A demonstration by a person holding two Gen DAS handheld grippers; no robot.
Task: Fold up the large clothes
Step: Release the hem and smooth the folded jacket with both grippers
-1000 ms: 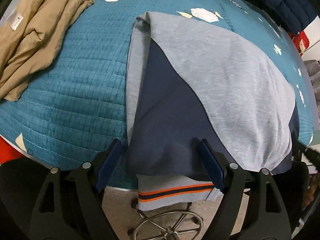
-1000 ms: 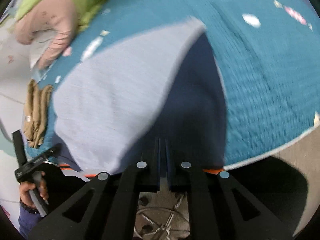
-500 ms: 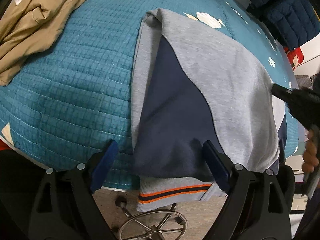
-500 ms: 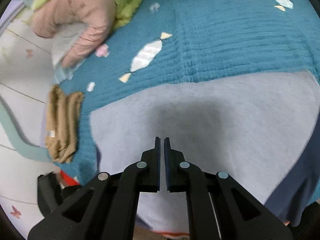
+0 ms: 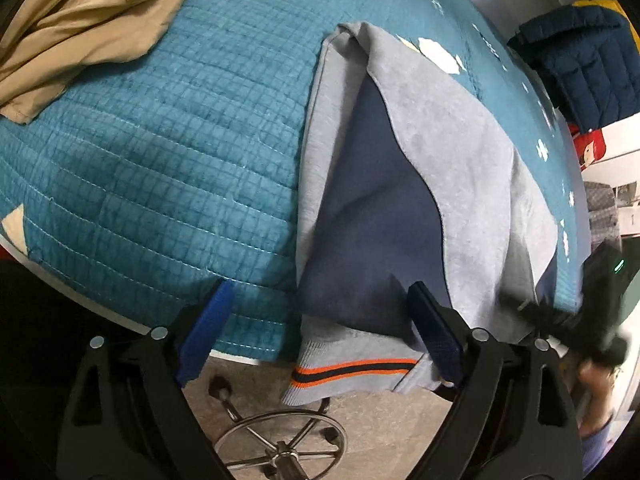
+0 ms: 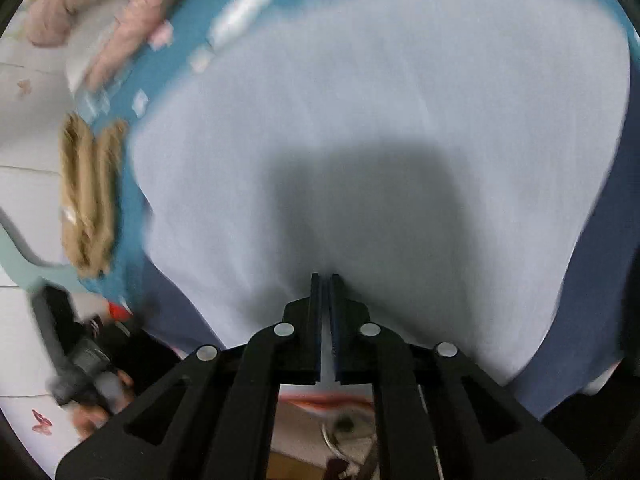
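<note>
A grey sweatshirt [image 5: 460, 152] with a navy panel [image 5: 372, 220] lies folded lengthwise on the teal quilt [image 5: 160, 160]. Its orange-and-navy striped hem [image 5: 352, 372] hangs over the near edge. My left gripper [image 5: 320, 286] is at that edge, its jaws opening wide. The navy corner lies between its blue pads [image 5: 204, 332] but is not pressed. My right gripper [image 6: 326, 278] is shut, its tips down against the grey cloth [image 6: 360, 120], with nothing seen between them. It shows blurred at the garment's right edge in the left wrist view.
A tan jacket [image 5: 92, 12] lies crumpled at the quilt's far left. A dark puffer jacket [image 5: 584, 64] hangs at the right. A chair's metal base [image 5: 280, 448] stands on the floor below the edge. Pink and green clothes [image 6: 100, 12] lie at the far side.
The right gripper has dropped from above the quilt onto the grey cloth, which now fills its view. The left gripper has shifted slightly along the near edge and its fingers stand wider apart.
</note>
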